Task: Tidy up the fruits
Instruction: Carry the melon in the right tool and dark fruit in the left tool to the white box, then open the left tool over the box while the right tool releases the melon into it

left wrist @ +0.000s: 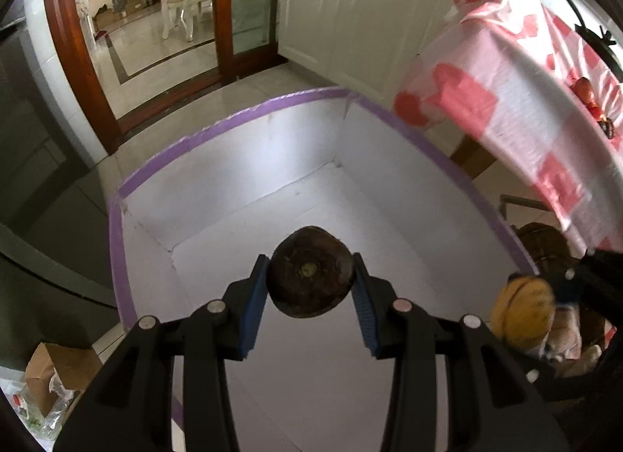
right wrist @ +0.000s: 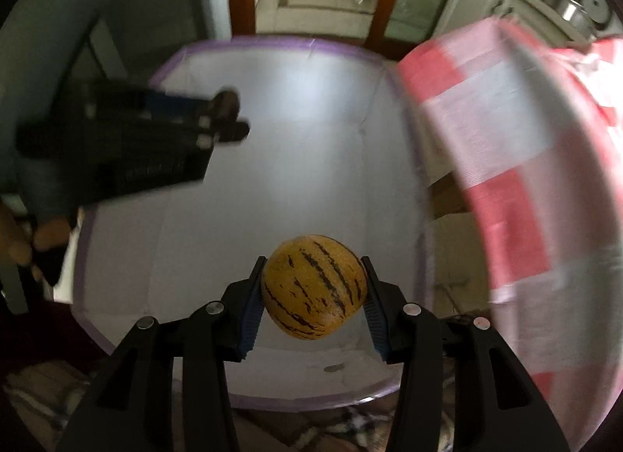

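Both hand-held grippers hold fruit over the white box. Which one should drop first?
Probably left: its dark fruit hangs well inside the box, while the right's striped yellow fruit sits nearer the edge.

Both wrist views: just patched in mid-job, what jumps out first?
A big white box with purple-taped edges fills both views, nothing lying inside it. Over it, the left tongs grip a dark brown round fruit, and the right tongs grip a yellow fruit with dark stripes. A pink-and-white checked cloth hangs at the right.
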